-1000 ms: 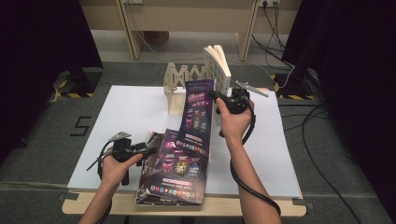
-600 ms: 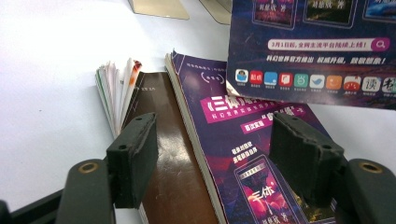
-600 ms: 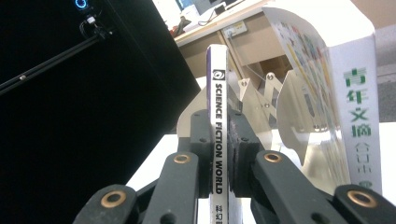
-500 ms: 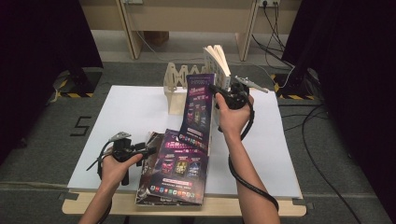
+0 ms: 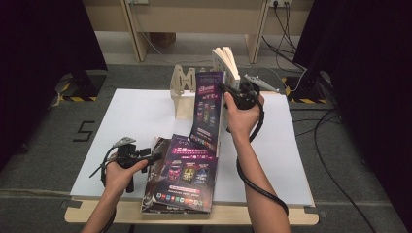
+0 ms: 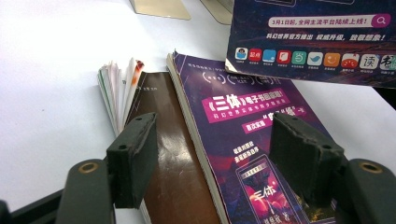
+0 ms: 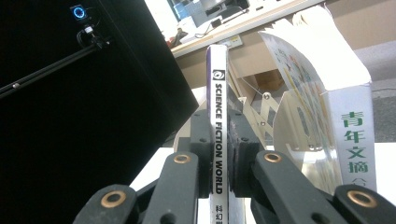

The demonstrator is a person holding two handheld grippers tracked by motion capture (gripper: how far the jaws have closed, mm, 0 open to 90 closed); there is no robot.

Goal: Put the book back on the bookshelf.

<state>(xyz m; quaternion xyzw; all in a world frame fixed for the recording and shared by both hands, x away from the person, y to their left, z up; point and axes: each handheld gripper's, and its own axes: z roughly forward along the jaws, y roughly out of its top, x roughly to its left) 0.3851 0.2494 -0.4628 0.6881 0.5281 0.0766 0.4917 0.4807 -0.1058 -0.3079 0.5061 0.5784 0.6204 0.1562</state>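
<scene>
My right gripper (image 5: 229, 95) is shut on the spine of a purple magazine (image 5: 208, 114) and holds it upright above the table's middle. The magazine's lower edge hangs just over the stack. In the right gripper view the spine (image 7: 218, 112) stands pinched between the pads of my right gripper (image 7: 218, 140). A white book (image 7: 348, 126) leans in the wooden rack (image 5: 183, 92) right beside it. My left gripper (image 5: 149, 156) is open at the left edge of a magazine stack (image 5: 187, 177) near the front. In the left gripper view its jaws straddle the top purple magazine (image 6: 243, 130) without pressing on it.
A brown-covered book (image 6: 161, 158) and a fanned booklet (image 6: 119, 86) lie under the stack's left side. The white table sheet (image 5: 136, 116) lies bare on the left. A black cable (image 5: 257, 184) trails from the right gripper along the person's forearm.
The right hand has lifted the purple magazine slightly, closer to the rack and the white book. The left gripper has stayed in place.
</scene>
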